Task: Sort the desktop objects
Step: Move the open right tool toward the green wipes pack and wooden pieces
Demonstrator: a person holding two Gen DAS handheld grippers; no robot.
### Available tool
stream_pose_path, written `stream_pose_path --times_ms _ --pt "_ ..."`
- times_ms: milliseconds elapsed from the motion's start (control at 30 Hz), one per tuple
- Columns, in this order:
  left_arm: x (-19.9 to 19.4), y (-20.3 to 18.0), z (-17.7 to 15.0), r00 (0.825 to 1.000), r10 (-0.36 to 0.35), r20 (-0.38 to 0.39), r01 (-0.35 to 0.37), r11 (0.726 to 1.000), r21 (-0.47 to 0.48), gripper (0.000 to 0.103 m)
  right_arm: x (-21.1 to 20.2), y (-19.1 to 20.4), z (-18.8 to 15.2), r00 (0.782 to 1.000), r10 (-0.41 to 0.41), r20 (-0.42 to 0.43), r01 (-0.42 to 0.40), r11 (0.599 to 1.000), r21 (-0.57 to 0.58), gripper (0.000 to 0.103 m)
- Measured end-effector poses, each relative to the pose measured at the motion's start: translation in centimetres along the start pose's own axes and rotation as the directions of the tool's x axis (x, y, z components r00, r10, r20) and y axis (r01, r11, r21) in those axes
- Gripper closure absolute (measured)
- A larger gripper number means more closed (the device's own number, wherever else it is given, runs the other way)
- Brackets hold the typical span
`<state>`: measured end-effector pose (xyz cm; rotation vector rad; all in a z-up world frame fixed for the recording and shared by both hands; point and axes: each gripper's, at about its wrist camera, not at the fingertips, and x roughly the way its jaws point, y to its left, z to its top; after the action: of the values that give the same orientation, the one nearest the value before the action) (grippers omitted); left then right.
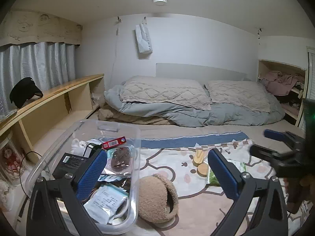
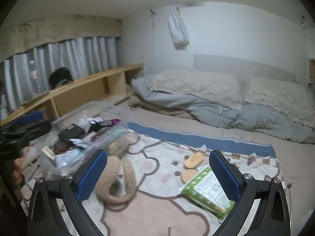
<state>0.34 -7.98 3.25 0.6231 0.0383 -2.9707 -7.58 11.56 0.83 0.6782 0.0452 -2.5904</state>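
The writing on the packets is too small to read; only a barcode shows on the red pack (image 1: 113, 142) inside the clear plastic bin (image 1: 135, 177). The left claw (image 1: 156, 174) is spread wide and holds nothing; its left finger is over the bin, and the one pair of brown fluffy earmuffs (image 1: 157, 195) lies just beside the bin, between the fingers. Two round wooden pieces (image 1: 200, 165) lie further from the bin. The right claw (image 2: 158, 174) is also spread and empty; one green tissue pack (image 2: 206, 191) lies under its right finger, well apart from the bin, on the cartoon blanket (image 2: 157, 212).
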Motion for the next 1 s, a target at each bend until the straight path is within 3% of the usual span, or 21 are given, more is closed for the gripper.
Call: stream_pose_path --times_ms 133,267,533,667,733,767,1000 --pt "0.8 -0.5 0.0 1.0 -0.007 -0.006 0.007 1.0 0.0 0.0 3.4 -0.8 1.5 0.998 -0.017 -0.067 0.017 1.0 -0.004 0.0" --pt "1.5 -1.0 -0.1 1.0 -0.013 -0.005 0.013 1.0 0.011 0.0 5.6 -1.3 2.3 0.997 -0.048 -0.056 0.047 0.999 -0.015 0.0" --pt "3.7 -2.4 -0.8 0.999 -0.036 -0.038 0.038 0.998 0.046 0.0 12.6 -3.4 -0.1 0.988 -0.004 -0.157 0.023 0.993 0.118 0.0" --pt "4.7 -3.4 -1.4 0.997 -0.047 -0.06 0.052 0.995 0.081 0.0 17.4 -4.2 -2.6 0.965 0.014 -0.262 0.033 0.984 0.175 0.003" --pt "5.3 -4.0 -1.6 0.996 -0.055 -0.071 0.061 0.994 0.092 0.0 19.6 -4.7 -3.8 0.945 0.053 -0.323 0.018 0.977 0.213 0.029" --pt "5.6 -4.4 -1.6 0.995 -0.062 -0.078 0.069 0.993 0.095 0.0 20.6 -4.8 -4.4 0.933 0.081 -0.351 0.004 0.971 0.237 0.032" --pt "6.9 -5.4 -1.7 0.991 -0.095 -0.094 0.105 0.988 0.112 0.0 24.1 -8.4 -8.3 0.875 0.076 -0.478 0.077 0.953 0.292 0.035"
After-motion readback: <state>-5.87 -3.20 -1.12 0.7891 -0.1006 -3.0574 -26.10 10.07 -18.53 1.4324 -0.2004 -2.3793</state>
